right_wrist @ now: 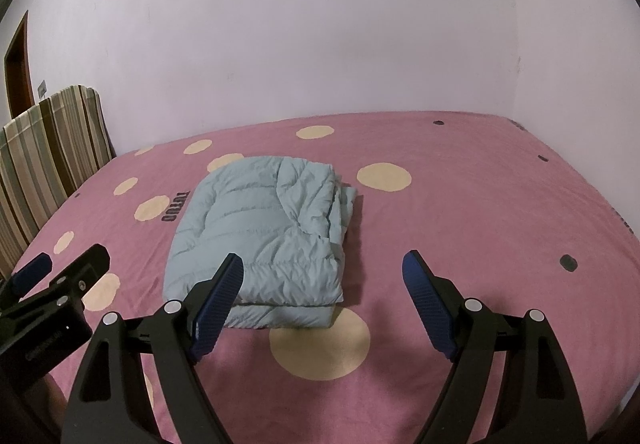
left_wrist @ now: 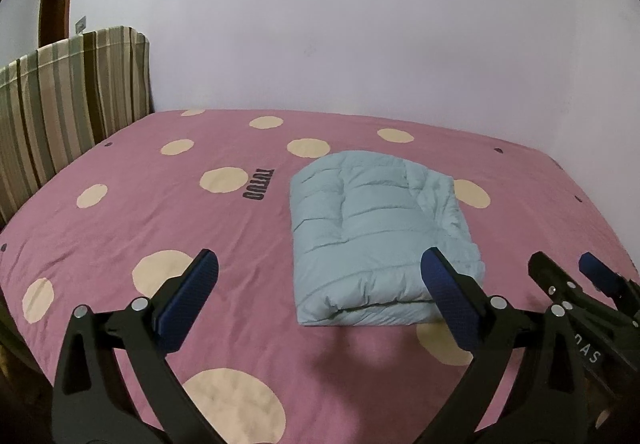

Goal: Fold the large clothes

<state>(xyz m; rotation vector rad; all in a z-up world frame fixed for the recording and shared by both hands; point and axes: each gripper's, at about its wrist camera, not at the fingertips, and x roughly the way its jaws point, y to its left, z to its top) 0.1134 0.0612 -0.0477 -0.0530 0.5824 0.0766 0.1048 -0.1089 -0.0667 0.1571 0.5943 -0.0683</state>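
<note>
A light blue puffer jacket (left_wrist: 376, 228) lies folded into a thick rectangle on the pink bed; it also shows in the right wrist view (right_wrist: 260, 236). My left gripper (left_wrist: 320, 264) is open and empty, held above the bed's near side, just short of the jacket's near edge. My right gripper (right_wrist: 324, 264) is open and empty, also just short of the jacket's near edge. The right gripper shows at the right edge of the left wrist view (left_wrist: 560, 268). The left gripper shows at the left edge of the right wrist view (right_wrist: 68, 260).
The bed has a pink sheet (left_wrist: 160, 228) with cream dots and fills most of both views (right_wrist: 480, 204). A striped headboard cover (left_wrist: 60, 104) stands at the left. A plain wall (left_wrist: 320, 24) runs behind the bed. A brown door (left_wrist: 56, 0) is at far left.
</note>
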